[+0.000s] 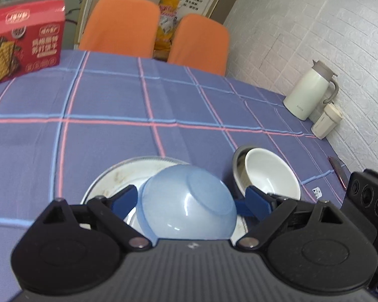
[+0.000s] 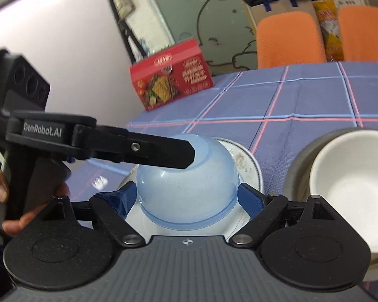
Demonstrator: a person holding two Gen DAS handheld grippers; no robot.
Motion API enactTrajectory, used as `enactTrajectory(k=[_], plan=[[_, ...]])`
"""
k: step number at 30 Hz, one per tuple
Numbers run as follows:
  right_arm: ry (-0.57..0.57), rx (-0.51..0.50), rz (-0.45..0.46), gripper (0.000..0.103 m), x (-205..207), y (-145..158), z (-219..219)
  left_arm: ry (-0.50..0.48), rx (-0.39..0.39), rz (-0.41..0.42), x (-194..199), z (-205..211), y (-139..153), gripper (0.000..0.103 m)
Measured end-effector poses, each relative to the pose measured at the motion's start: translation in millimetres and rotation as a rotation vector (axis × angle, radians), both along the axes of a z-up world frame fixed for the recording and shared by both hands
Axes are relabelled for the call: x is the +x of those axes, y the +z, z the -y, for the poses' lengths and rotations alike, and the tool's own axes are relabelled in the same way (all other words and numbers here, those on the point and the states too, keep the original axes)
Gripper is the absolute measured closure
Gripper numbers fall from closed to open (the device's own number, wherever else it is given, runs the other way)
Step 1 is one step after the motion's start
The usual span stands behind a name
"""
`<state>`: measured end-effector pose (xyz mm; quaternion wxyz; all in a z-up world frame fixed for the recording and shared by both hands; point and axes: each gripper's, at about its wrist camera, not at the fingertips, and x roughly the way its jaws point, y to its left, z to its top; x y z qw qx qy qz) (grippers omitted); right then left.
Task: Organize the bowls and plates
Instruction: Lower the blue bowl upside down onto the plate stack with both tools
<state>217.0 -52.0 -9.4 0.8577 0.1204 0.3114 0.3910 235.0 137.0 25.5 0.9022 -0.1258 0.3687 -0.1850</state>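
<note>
Checked blue cloth with pink and pale lines is covering the surface, and the blue bowl is serving as landmark, sitting upside down and tilted over a soiled white plate. Nearest the bowl, the left claw is standing spread, its blue pads flanking the bowl's sides; whether they are touching it I cannot tell. The right claw is likewise spread around the bowl, pads just beside its rim. From the right wrist view, the left tool's black finger is crossing in front of the bowl's top, a hand gripping its handle. Just right of the bowl, a white bowl is nesting in a metal bowl. Farther right, a cream jug and a cup are standing by the wall. Far left, a red biscuit box is standing upright; beyond, two orange chairs are waiting.
</note>
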Motion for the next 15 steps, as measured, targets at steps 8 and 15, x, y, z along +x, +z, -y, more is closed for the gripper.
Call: enactTrajectory(k=[8,15], plan=[[-0.033,0.211,-0.119,0.029,8,-4,27,-0.122,-0.128,0.014,15,32,12,0.012],[-0.052,0.076,-0.024,0.029,-5,7,25,-0.072,-0.068,0.054,8,36,21,0.012]])
